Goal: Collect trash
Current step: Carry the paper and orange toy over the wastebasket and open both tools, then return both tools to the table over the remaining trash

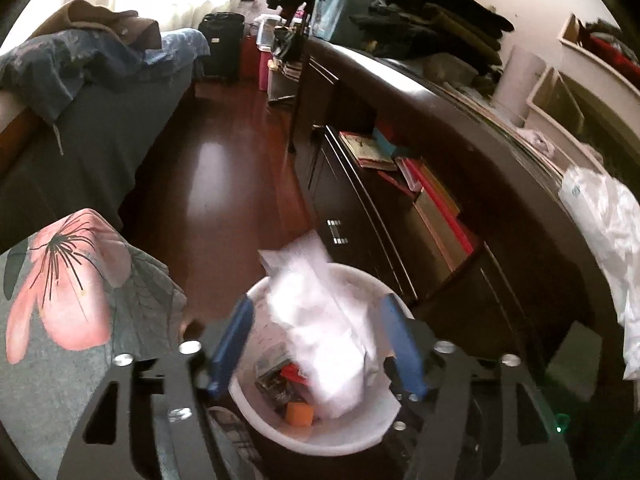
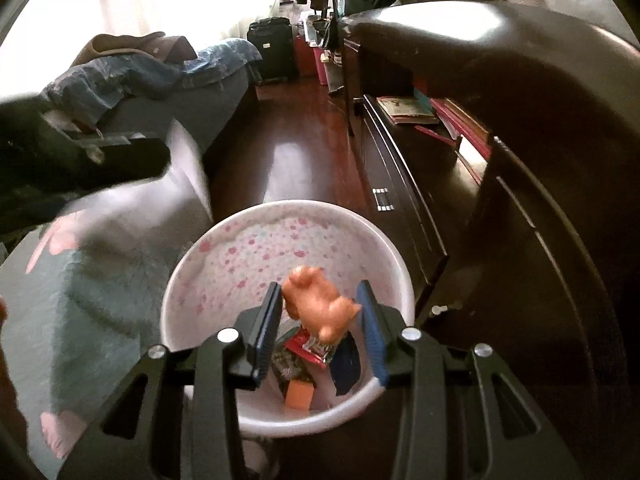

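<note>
A white bin (image 2: pixel 240 256) with pink flowers on its inner wall stands on the floor below both grippers. In it lie an orange block (image 2: pixel 299 396), a red wrapper (image 2: pixel 308 346) and dark wrappers. My right gripper (image 2: pixel 320 320) hangs over the bin. An orange crumpled scrap (image 2: pixel 320 304) sits loose between its blue pads, which do not press it. My left gripper (image 1: pixel 318 340) stands wide over the bin rim (image 1: pixel 360 440). A blurred white crumpled sheet (image 1: pixel 324 328) lies between its pads, clear of both and reaching down into the bin.
A bed with a floral cover (image 1: pixel 64 292) lies close on the left. A dark wooden cabinet (image 2: pixel 520 160) with books (image 1: pixel 424 188) on its shelf runs along the right. Reddish floor (image 1: pixel 224 184) stretches ahead to a black suitcase (image 1: pixel 220 44). A white plastic bag (image 1: pixel 616 248) hangs at the right.
</note>
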Demonstrator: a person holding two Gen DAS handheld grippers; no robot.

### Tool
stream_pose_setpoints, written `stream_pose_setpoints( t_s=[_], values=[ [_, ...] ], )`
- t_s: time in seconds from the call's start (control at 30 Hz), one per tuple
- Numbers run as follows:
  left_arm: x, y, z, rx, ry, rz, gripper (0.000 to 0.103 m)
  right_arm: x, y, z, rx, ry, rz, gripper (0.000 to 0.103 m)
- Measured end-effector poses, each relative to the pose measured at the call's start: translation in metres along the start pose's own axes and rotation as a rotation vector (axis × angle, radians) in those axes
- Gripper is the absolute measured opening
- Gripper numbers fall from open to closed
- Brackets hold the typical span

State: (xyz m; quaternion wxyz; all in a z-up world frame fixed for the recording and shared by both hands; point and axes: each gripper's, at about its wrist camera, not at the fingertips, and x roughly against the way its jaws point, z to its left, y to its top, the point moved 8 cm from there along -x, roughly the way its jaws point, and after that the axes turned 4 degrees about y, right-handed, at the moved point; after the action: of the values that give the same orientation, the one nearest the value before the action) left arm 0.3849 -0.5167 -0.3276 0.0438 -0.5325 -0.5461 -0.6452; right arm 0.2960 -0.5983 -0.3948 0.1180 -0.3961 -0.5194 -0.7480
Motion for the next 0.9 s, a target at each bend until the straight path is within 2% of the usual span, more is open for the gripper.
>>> stream_pose_setpoints(
  t_s=[0.1,0.43,0.67,0.9],
  values=[
    [0.009,0.007,0.009,0.027,0.010,-0.038,0.084,-0.004,-0.001,-0.001,-0.001,-0.001,-0.013,0.060],
    [0.052,0.013,0.021,0.030,0.058,-0.114,0.090,0.012,-0.017,0.002,-0.018,-0.014,0.020,0.068],
    [0.102,0.002,0.042,0.031,0.126,-0.171,0.097,0.052,-0.025,0.024,-0.025,0.019,0.023,0.079],
    [0.148,-0.027,0.086,0.066,0.228,-0.174,0.099,0.105,-0.025,0.076,0.078,0.086,-0.010,0.088]
  ],
)
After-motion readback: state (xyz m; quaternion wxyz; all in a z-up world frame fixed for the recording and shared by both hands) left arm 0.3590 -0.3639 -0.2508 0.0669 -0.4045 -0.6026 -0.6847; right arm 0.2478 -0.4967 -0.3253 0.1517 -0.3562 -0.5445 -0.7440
